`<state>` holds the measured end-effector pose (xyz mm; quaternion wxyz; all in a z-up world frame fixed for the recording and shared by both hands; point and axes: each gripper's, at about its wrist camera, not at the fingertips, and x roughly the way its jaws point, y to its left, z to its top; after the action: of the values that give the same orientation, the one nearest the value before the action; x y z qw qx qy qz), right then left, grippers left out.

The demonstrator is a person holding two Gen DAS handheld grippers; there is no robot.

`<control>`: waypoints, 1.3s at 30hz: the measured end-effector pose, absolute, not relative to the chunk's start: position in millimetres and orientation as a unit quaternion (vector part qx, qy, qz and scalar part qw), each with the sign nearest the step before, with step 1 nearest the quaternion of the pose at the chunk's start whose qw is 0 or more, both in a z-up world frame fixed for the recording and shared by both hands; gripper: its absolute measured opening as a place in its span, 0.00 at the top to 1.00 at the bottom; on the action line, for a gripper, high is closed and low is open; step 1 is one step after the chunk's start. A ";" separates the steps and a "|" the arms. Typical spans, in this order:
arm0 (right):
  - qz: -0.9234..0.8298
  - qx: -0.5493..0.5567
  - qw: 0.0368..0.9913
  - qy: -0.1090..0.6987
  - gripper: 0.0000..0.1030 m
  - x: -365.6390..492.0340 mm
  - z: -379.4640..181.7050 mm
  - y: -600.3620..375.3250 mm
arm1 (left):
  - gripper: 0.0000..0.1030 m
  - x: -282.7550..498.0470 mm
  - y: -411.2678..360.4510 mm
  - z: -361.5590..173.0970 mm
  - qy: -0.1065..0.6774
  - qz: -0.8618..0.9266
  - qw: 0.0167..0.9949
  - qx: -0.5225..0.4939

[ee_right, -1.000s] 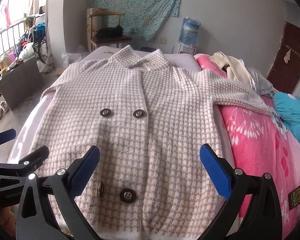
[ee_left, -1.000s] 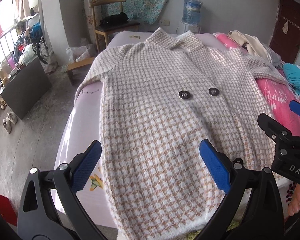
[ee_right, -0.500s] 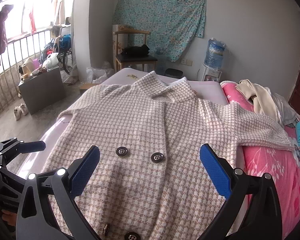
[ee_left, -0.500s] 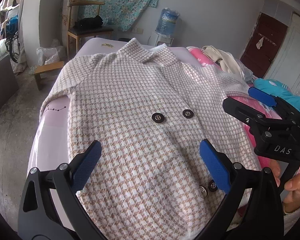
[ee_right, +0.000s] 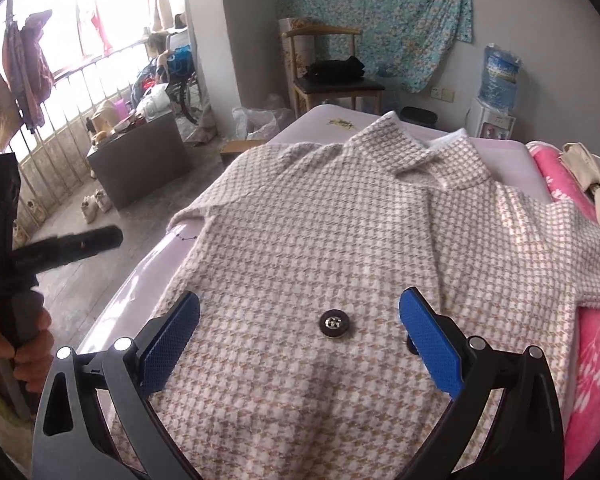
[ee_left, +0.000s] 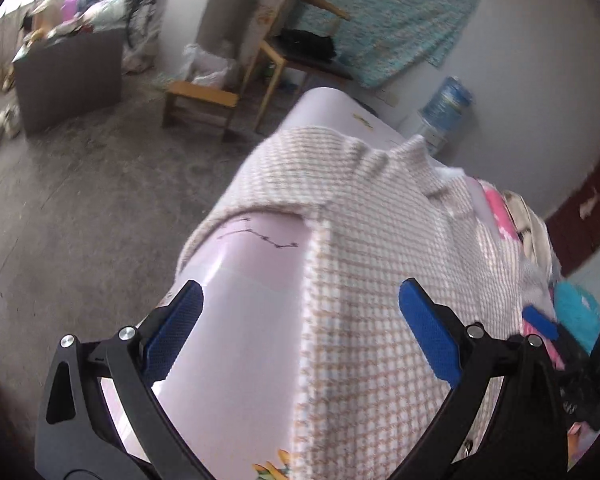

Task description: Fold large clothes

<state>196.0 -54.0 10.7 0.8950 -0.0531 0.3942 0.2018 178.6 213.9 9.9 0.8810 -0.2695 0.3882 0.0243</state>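
A beige-and-white houndstooth coat (ee_right: pixel 340 248) lies spread flat, front up, on a bed with a pale pink sheet (ee_right: pixel 148 264); a dark button (ee_right: pixel 334 323) shows on its front. My right gripper (ee_right: pixel 300 340) is open and empty, hovering over the coat's middle. My left gripper (ee_left: pixel 300 340) is open and empty over the coat's left side edge (ee_left: pixel 312 320) and the bare sheet (ee_left: pixel 240 320), below the left sleeve (ee_left: pixel 268 184). The left gripper also shows at the left edge of the right wrist view (ee_right: pixel 28 256).
A pink floral blanket (ee_right: pixel 592 352) and a cream garment (ee_right: pixel 596 176) lie on the bed's right side. A wooden chair (ee_right: pixel 332 76), a low stool (ee_left: pixel 200 96), a grey cabinet (ee_right: pixel 140 156) and a water dispenser (ee_right: pixel 498 80) stand beyond the bed. Concrete floor (ee_left: pixel 80 200) lies to the left.
My left gripper has swung left and forward toward the coat's left edge and sleeve. My right gripper has moved forward over the coat's middle. Both stay open.
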 end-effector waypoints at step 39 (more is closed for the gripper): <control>0.191 -0.049 0.880 0.432 0.05 270.5 -33.0 -8.7 | 0.70 320.6 374.2 -280.1 0.433 0.033 0.473 -0.766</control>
<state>270.5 -8.7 -33.0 0.8800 -0.0487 0.4323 0.1909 320.6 374.2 -280.1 0.4734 -0.7662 0.4333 0.0330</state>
